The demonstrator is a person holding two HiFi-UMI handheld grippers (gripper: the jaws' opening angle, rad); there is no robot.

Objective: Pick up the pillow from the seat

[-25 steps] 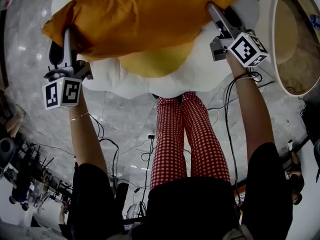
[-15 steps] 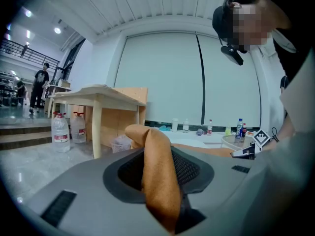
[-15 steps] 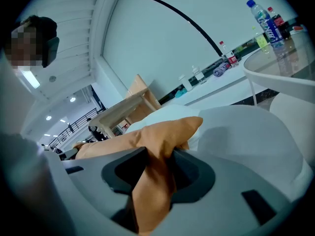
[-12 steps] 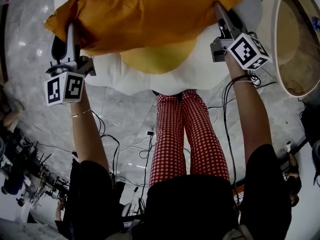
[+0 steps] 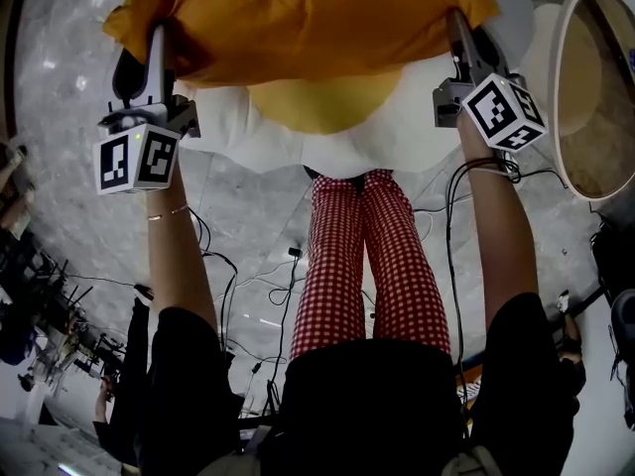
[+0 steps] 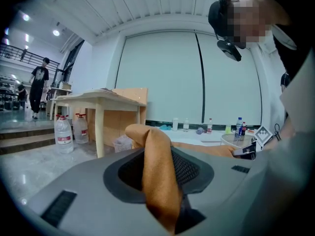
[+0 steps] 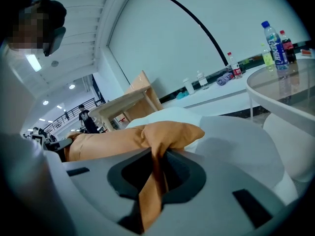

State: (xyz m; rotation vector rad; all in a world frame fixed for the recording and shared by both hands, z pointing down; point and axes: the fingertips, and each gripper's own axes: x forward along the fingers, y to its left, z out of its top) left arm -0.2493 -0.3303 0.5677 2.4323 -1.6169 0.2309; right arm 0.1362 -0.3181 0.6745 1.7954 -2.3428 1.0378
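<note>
Left hand-held gripper (image 5: pixel 156 48): jaws pinched on a thick fold of the orange pillow (image 5: pixel 298 18) at its left corner; cloth fills the gap between the pads in the left gripper view. Right hand-held gripper (image 5: pixel 462 38): jaws have just been closing and now nip a thin flap of the pillow's right corner, with fabric running down between the pads. Pillow location: spread over the far part of the white seat (image 5: pixel 397 142), above the seat's yellow centre patch (image 5: pixel 317 107), held at both ends. Whether its underside is clear of the seat cannot be told. Judged step: grips set, lift about to take the load. Risks: (1) the right hold is a slim pinch of cover only, so once the filling's weight hangs on it the cloth could slide out and that end drop back onto the seat; (2) unequal bites left and right could let the pillow tilt or twist as it rises; (3) the round surface (image 5: pixel 595 97) just right of the seat carries bottles (image 7: pixel 275 43), and a wide swing of the right arm could knock its rim. Writing: the marker cube (image 5: pixel 136 159) on each hand-held gripper shows black-and-white square patterns, no letters. Bottle labels and the red bands on the water jugs (image 6: pixel 64 132) beyond the seat are too small to read.
</note>
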